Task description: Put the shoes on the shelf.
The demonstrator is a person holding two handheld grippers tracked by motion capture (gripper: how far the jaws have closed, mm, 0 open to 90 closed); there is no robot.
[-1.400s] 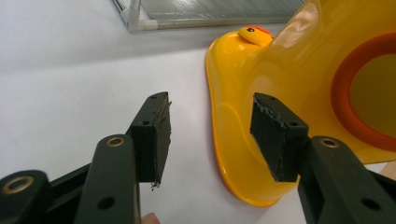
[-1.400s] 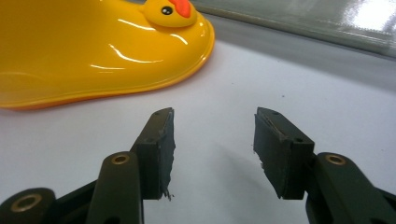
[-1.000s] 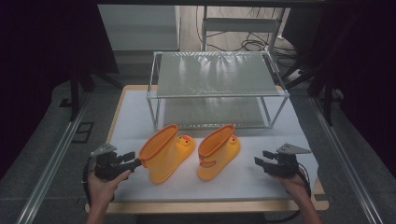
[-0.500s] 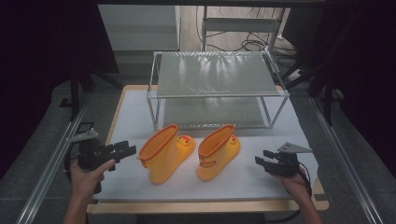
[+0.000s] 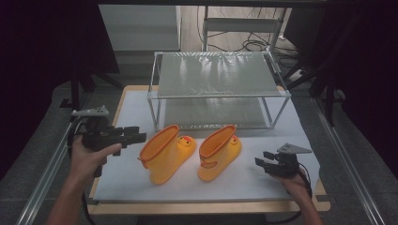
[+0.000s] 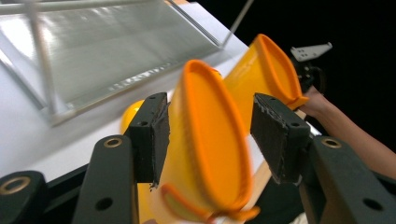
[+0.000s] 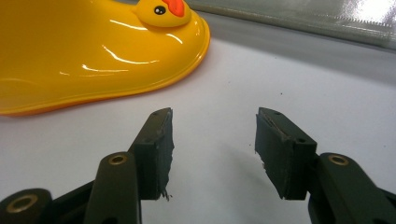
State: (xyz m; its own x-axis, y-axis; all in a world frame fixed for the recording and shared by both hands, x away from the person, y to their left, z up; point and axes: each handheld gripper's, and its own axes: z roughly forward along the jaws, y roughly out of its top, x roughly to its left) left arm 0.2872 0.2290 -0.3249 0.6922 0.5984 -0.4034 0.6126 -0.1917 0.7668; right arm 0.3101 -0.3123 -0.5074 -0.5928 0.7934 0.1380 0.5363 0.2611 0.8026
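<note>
Two yellow rubber boots with orange rims lie on the white mat (image 5: 141, 183): the left boot (image 5: 166, 154) and the right boot (image 5: 219, 152). My left gripper (image 5: 137, 136) hangs in the air just left of the left boot's rim, apart from it. Its jaws have just been closing a little and stand open with nothing pressed between the pads. From the left gripper (image 6: 210, 126), the left boot's mouth (image 6: 212, 144) lies beyond the pads. My right gripper (image 5: 264, 160) rests open on the mat, right of the right boot. Past the right gripper (image 7: 215, 140) is a duck-faced toe (image 7: 93, 51).
A metal-framed wire rack (image 5: 216, 75) with two shelves stands at the back of the mat, just behind the boots. The wooden table edge (image 5: 206, 207) runs along the front. Dark floor and cables surround the table.
My left hand has lifted its gripper up and away from the left boot's shaft. The boots and the right gripper have stayed where they were.
</note>
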